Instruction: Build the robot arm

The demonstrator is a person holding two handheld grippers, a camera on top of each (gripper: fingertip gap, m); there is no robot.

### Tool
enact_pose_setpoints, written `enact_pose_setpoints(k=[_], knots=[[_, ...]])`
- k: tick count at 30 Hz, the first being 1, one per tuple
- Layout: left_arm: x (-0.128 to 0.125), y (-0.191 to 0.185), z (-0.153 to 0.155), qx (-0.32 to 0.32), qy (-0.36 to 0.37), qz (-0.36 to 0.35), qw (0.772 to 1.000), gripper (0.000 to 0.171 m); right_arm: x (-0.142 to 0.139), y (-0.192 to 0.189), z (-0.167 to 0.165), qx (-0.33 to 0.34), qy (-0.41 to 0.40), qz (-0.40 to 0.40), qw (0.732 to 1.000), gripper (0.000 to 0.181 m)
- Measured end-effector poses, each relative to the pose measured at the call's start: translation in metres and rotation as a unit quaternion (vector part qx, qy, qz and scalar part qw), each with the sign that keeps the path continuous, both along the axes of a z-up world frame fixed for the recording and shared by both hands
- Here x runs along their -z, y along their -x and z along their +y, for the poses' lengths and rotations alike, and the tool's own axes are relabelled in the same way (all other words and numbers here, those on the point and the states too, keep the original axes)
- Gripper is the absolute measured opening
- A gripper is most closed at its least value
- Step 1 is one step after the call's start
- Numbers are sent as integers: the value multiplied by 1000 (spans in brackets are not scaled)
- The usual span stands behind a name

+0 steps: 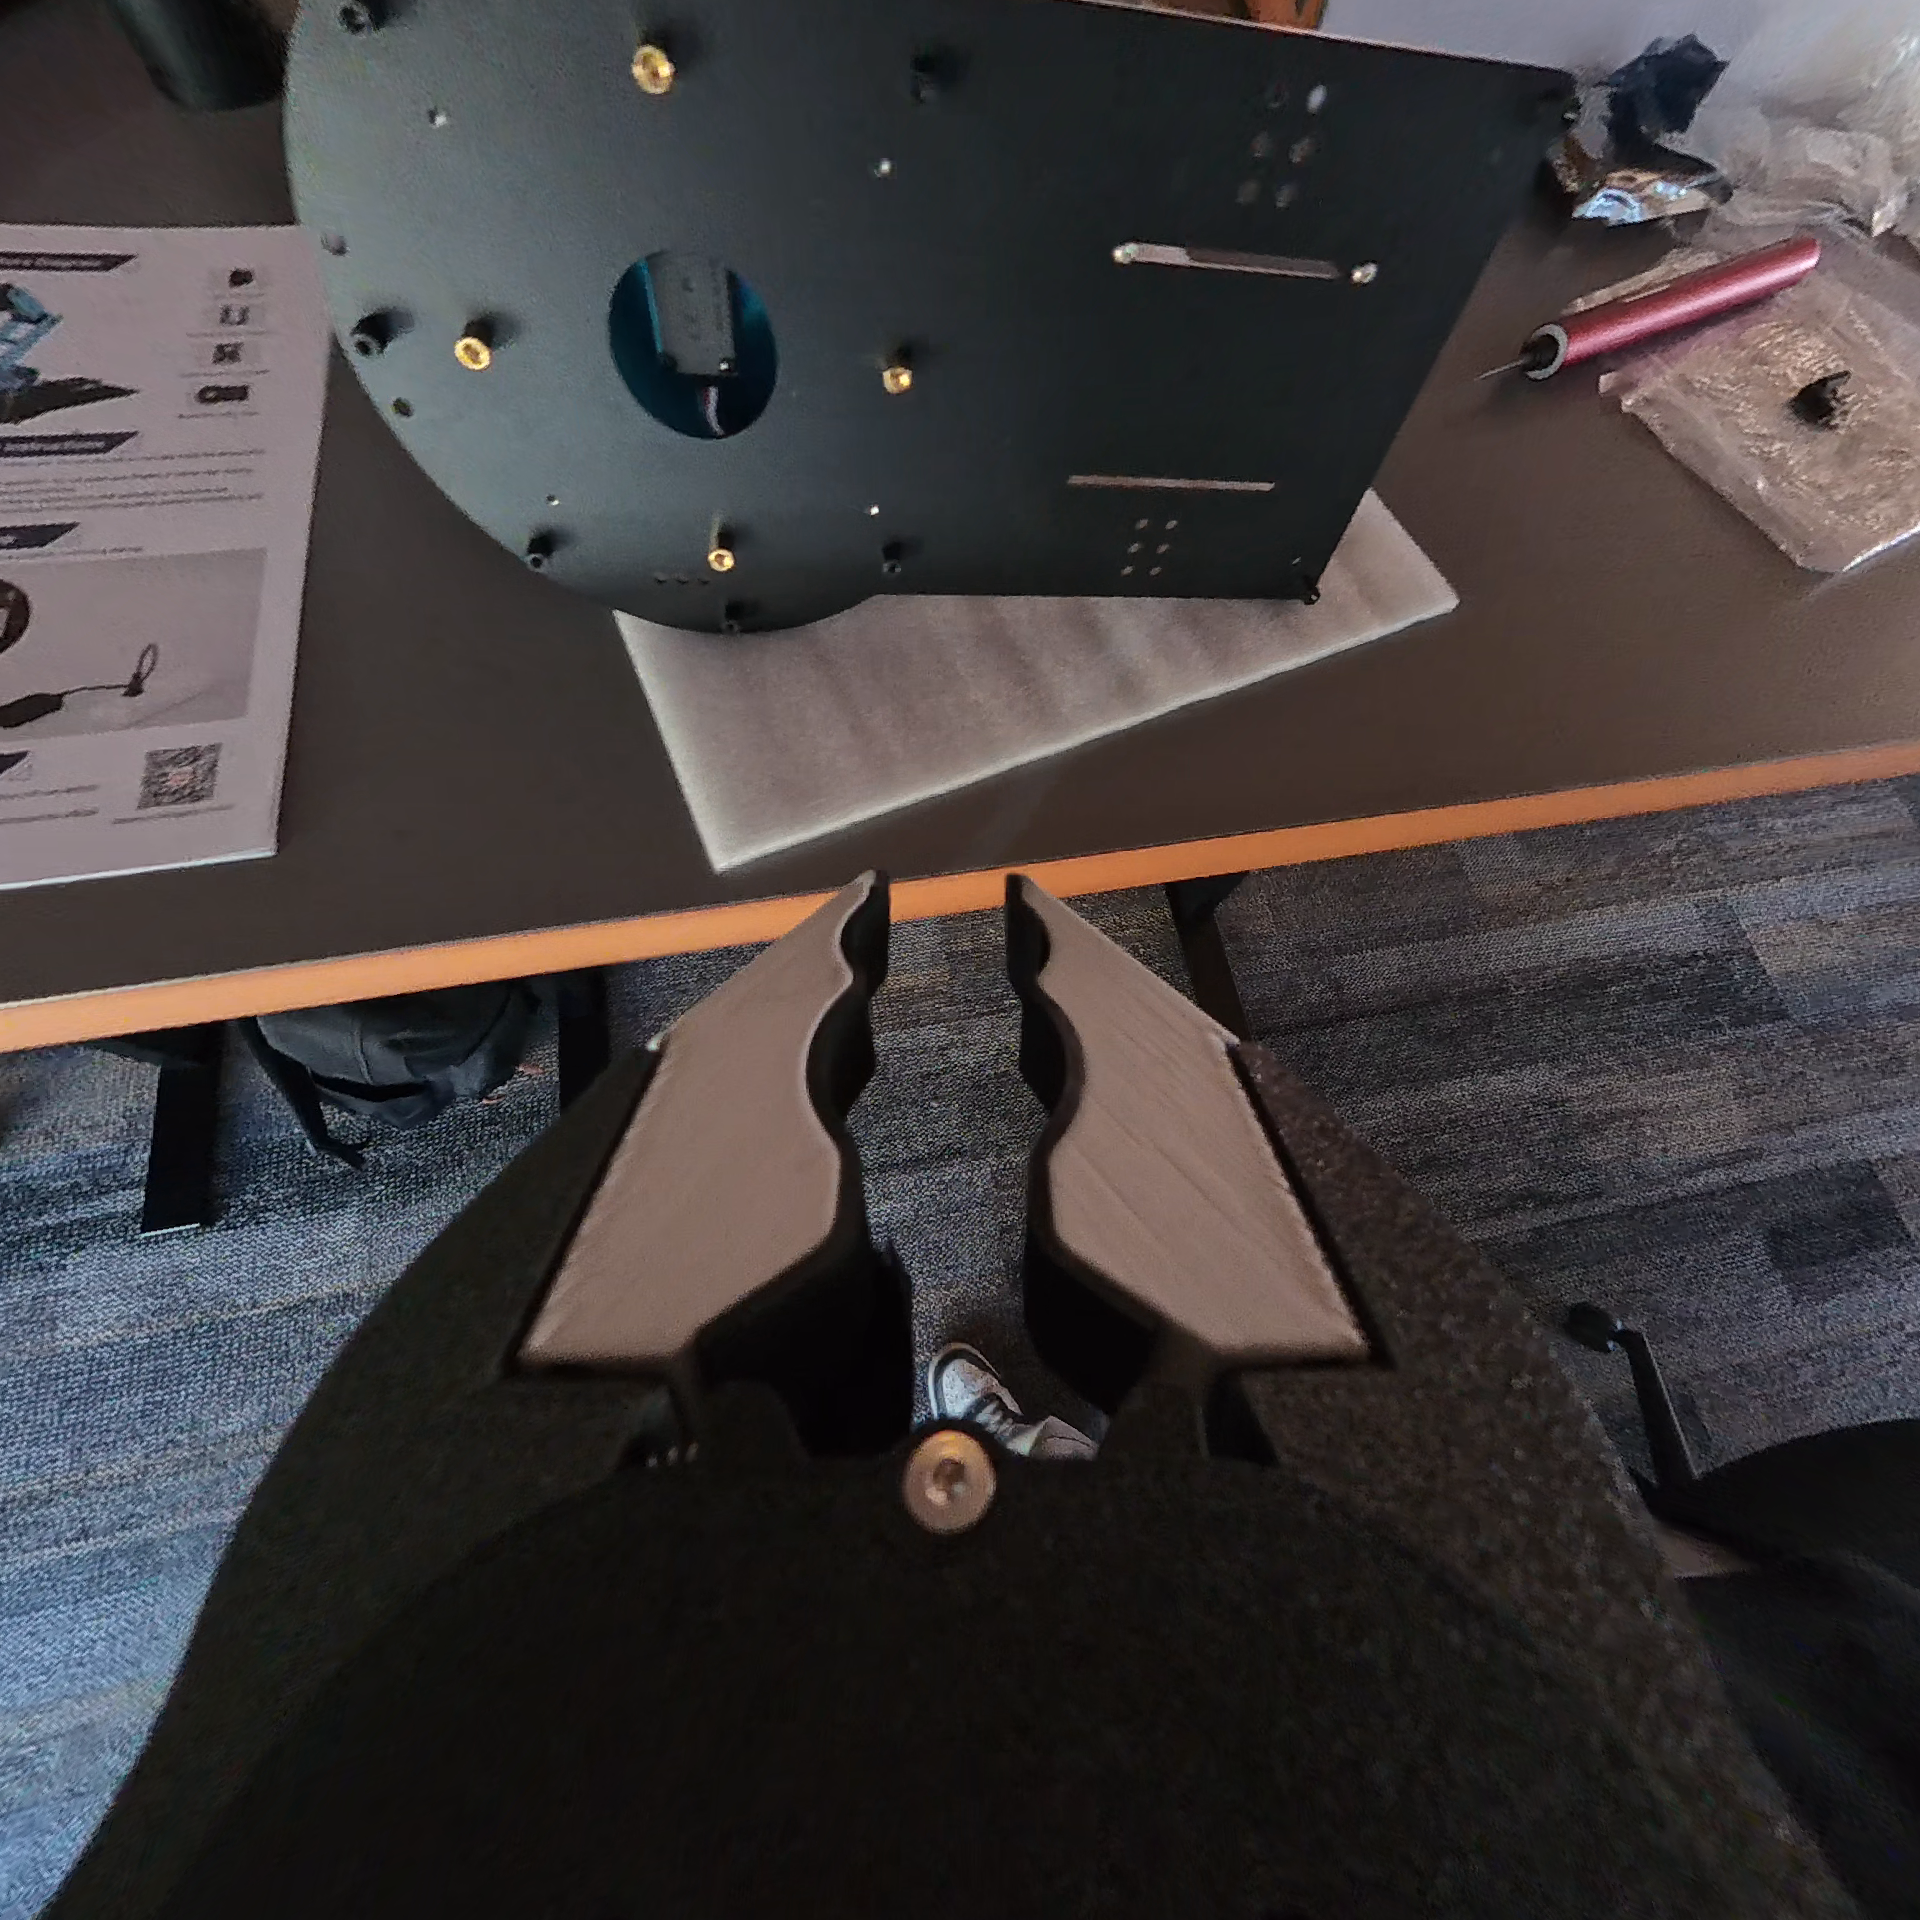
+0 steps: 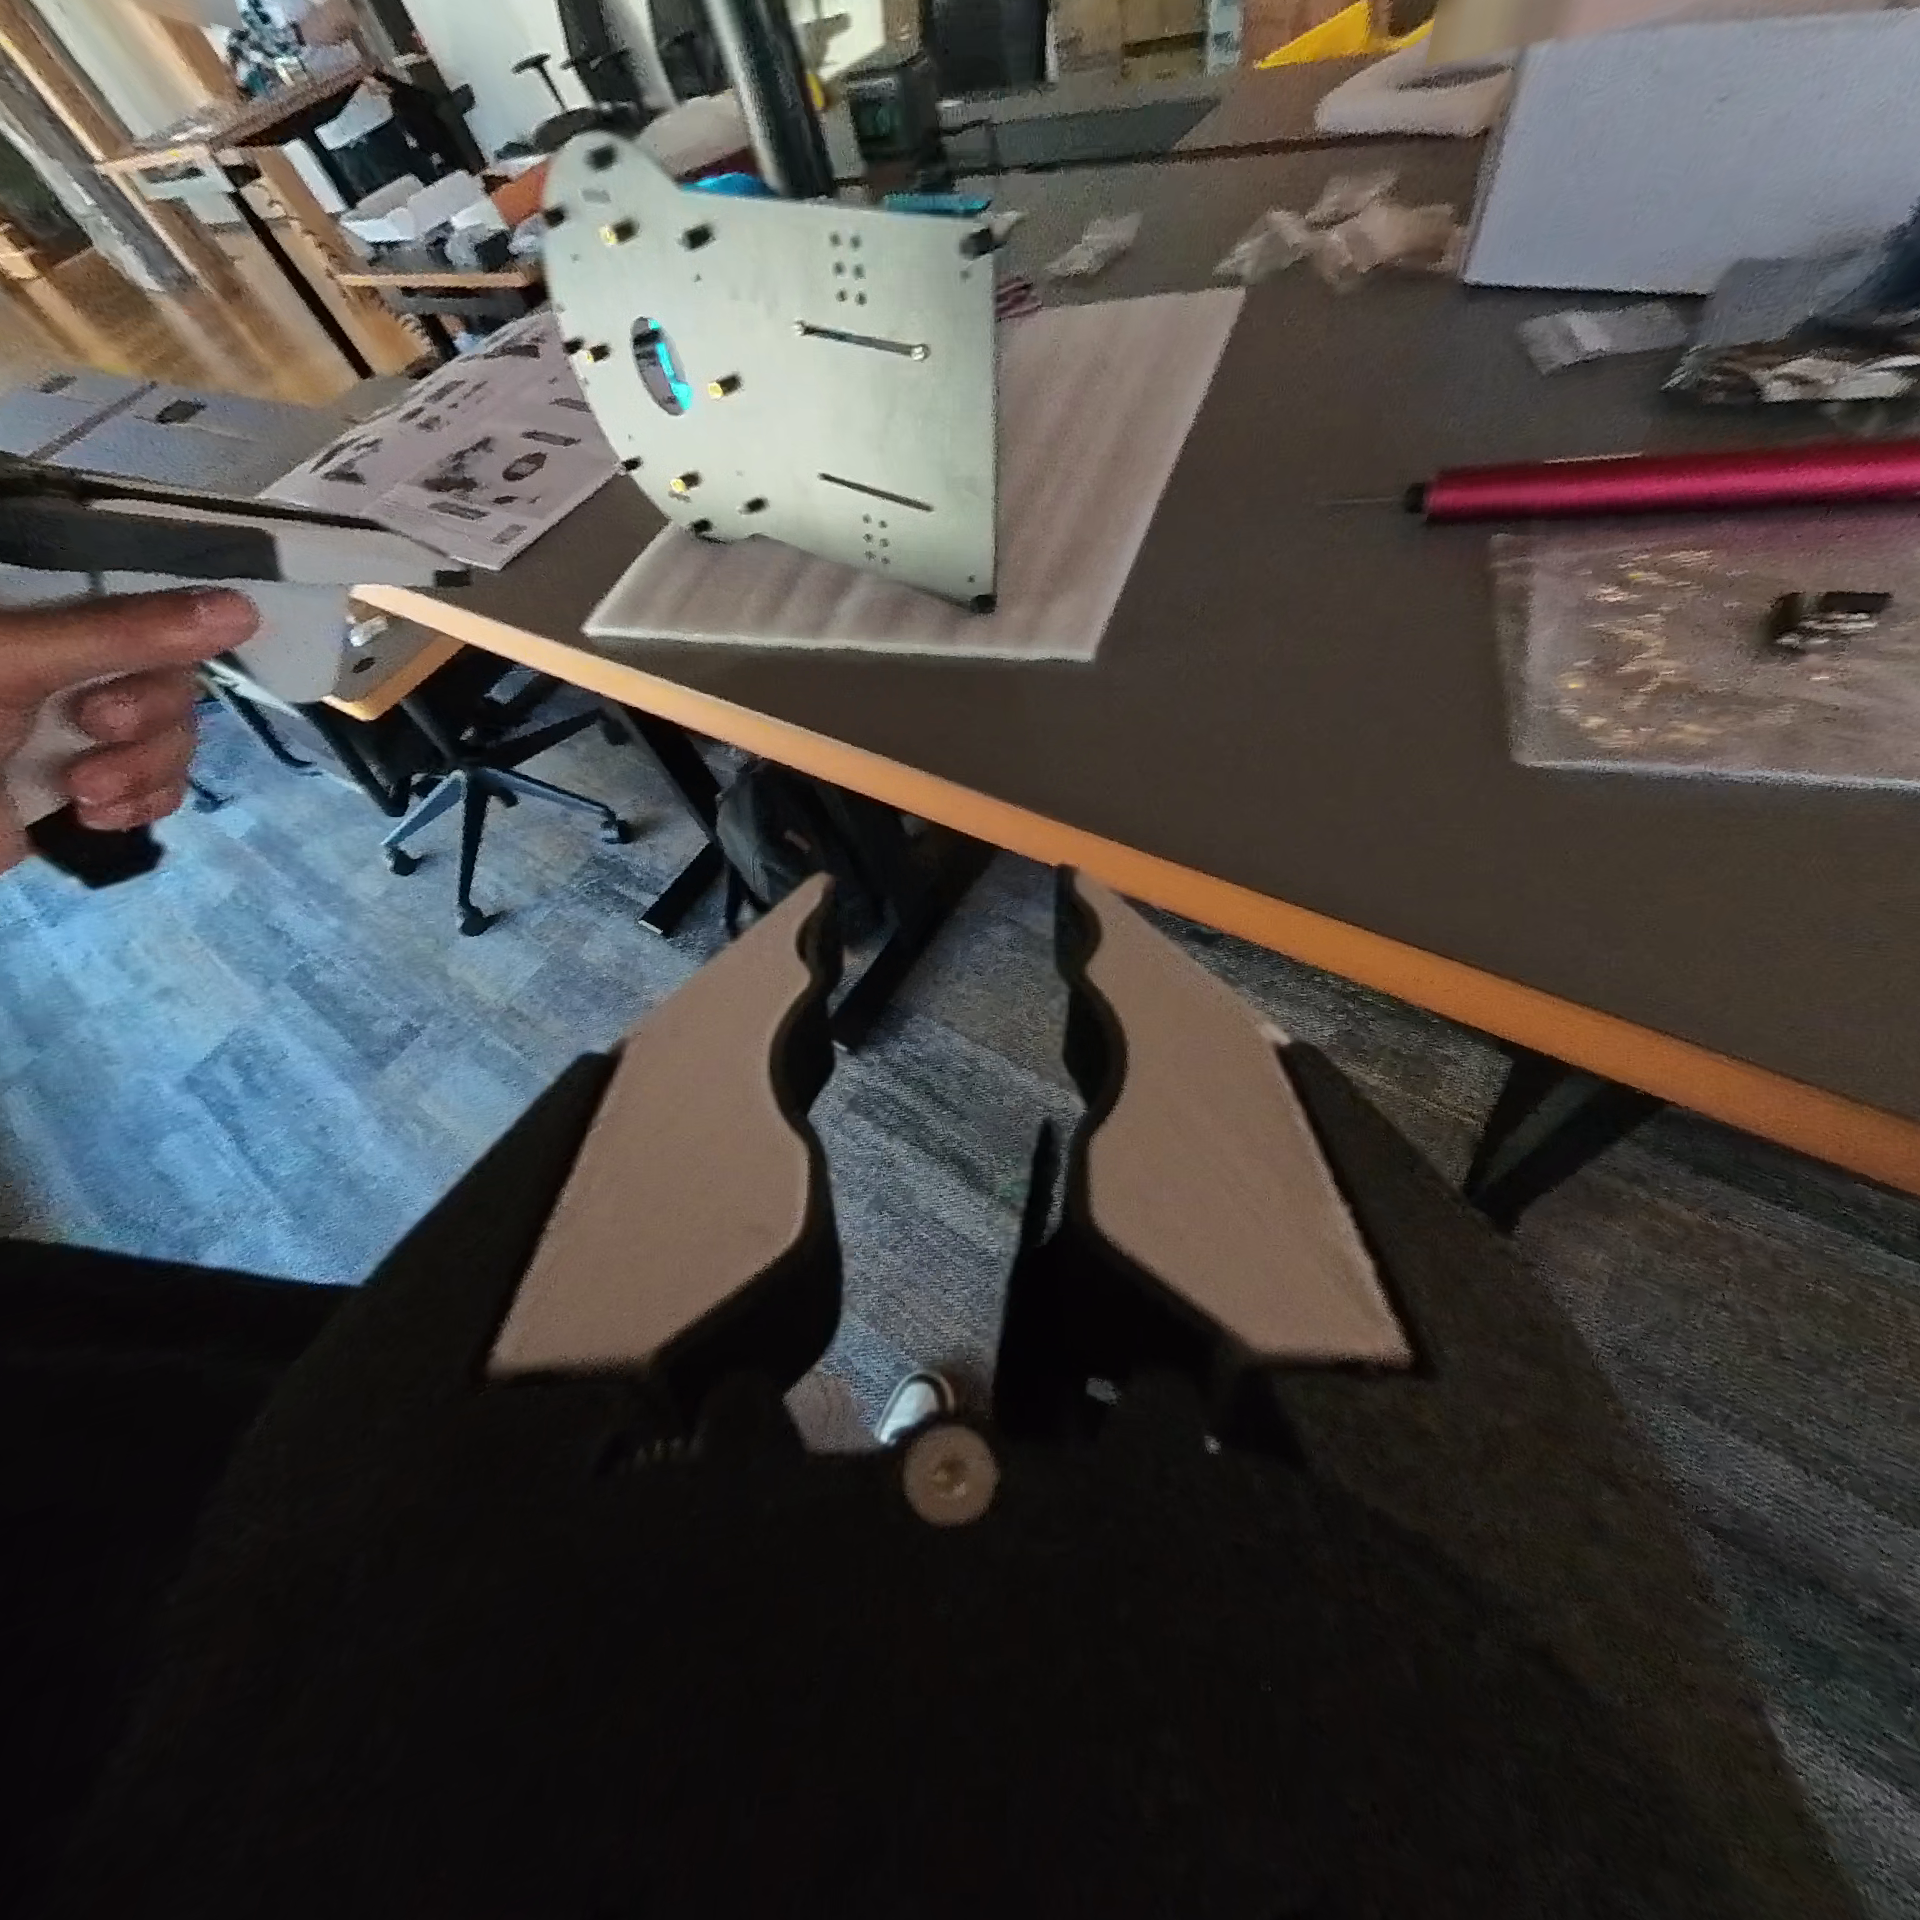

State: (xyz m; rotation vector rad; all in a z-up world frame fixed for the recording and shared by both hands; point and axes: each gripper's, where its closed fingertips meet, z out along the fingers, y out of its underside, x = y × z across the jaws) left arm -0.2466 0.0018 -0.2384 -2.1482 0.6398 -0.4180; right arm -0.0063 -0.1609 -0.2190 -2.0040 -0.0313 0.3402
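A black metal plate [image 1: 935, 343] with brass standoffs and a round hole stands on edge on a white foam sheet [image 1: 997, 686] on the dark table [image 1: 468, 727]. It also shows in the right wrist view [image 2: 810, 384], on the foam sheet [image 2: 1091, 468]. My left gripper [image 1: 945, 894] is open and empty, held off the table's front edge, above the floor. My right gripper [image 2: 940, 894] is open and empty, below the table's orange edge [image 2: 1143, 873]. The left gripper, held in a hand [image 2: 104, 707], shows at the left of the right wrist view.
A red-handled screwdriver [image 1: 1683, 307] and a clear bag with a small black part [image 1: 1787, 436] lie right of the plate. A printed instruction sheet [image 1: 135, 540] lies at the left. Crumpled wrappers [image 1: 1631, 135] lie at the back right. An office chair [image 2: 488, 790] and a dark bag [image 1: 395, 1049] are under the table. Some 30 cm of space lies between my two pairs of fingers. From my left tips it is roughly 15 cm to the black metal plate [image 1: 935, 343]; from my right, 35 cm. Seen from the right wrist view [image 2: 729, 372] as well.
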Motion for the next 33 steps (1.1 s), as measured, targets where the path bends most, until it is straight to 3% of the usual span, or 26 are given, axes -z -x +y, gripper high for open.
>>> enact_pose_setpoints(k=[6,10,24,28,31,33], knots=[[-1,-32,-7,31,-19,-9,999,21,-4,-98,-18,81,-5,-33,996,40],[0,-51,-8,38,-23,-6,999,21,1,-143,-26,103,4,-34,994,40],[-13,-70,-9,5,-1,73,997,21,37,-175,-41,53,100,-79,991,35],[-19,-100,-3,44,-2,37,998,21,30,-188,1,34,57,-93,993,31],[-41,-154,2,138,-31,-24,990,21,30,-187,63,-22,34,-126,991,29],[-66,-194,-1,217,-37,-83,972,21,37,-198,105,-37,54,-162,985,29]])
